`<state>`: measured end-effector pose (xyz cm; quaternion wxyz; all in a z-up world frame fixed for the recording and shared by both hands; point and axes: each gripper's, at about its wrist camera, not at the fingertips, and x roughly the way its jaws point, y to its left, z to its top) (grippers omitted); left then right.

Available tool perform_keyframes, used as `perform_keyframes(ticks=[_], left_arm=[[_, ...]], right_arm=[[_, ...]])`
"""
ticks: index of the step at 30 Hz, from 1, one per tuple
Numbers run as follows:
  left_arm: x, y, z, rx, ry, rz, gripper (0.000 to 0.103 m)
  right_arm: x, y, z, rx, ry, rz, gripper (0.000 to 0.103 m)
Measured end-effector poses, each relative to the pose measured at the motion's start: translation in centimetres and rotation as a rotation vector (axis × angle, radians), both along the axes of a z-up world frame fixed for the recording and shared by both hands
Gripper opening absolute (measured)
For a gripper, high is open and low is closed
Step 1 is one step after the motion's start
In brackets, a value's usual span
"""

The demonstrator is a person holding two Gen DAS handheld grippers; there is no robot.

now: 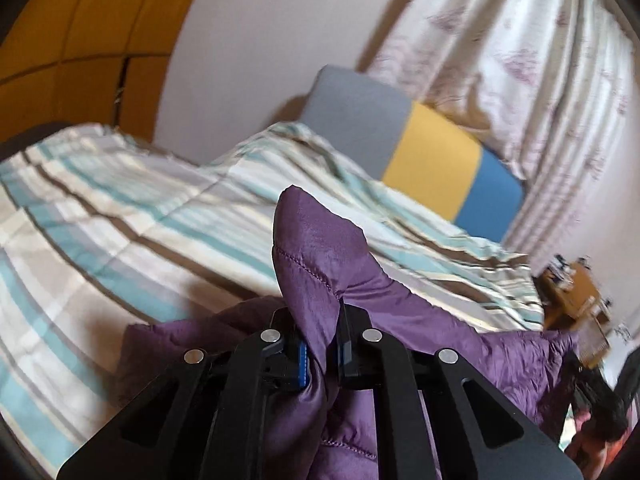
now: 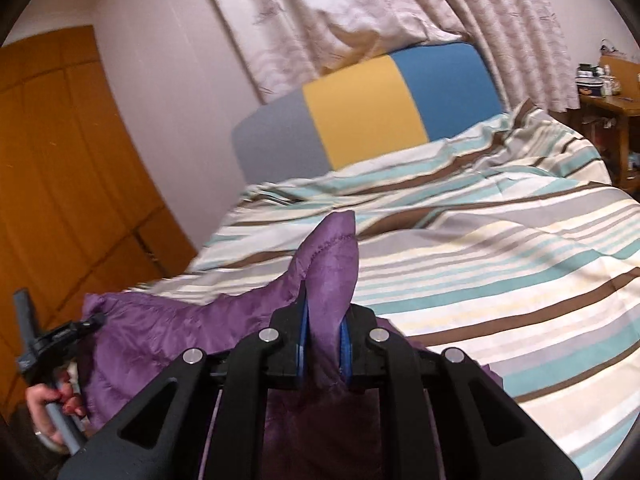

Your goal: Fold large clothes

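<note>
The purple jacket point(image 1: 320, 248) is pinched tight by the left claw point(image 1: 320, 344) and right claw point(image 2: 323, 336) above the bed point(image 2: 500, 248). If pulled unevenly, the slippery cloth could be dropped.

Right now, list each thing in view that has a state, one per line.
Left tool: shut on the purple quilted jacket.
Right tool: shut on the same jacket.
Purple quilted jacket: pinched at two spots, bunched, not yet folded.
Striped duvet: spread over the bed, wrinkled.
Floral curtains: drawn shut.
Orange wooden wardrobe doors: closed.
</note>
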<state>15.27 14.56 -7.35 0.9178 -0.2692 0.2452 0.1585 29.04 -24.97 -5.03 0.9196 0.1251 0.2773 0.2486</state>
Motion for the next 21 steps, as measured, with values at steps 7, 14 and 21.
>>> perform_keyframes(ticks=[7,14,21], left_arm=[[2.4,0.1,-4.4,0.111,0.106,0.061,0.009],[3.9,2.0,-8.7,-0.018,0.197,0.059,0.014],[4.3,2.5,-9.7,-0.062,0.220,0.042,0.014]], right_arm=[[2.9,2.7,-6.0,-0.185,0.039,-0.065,0.012],[5.5,4.1,-10.6,-0.307,0.165,-0.103,0.018],[6.0,6.5,-12.3,-0.496,0.176,-0.118,0.021]])
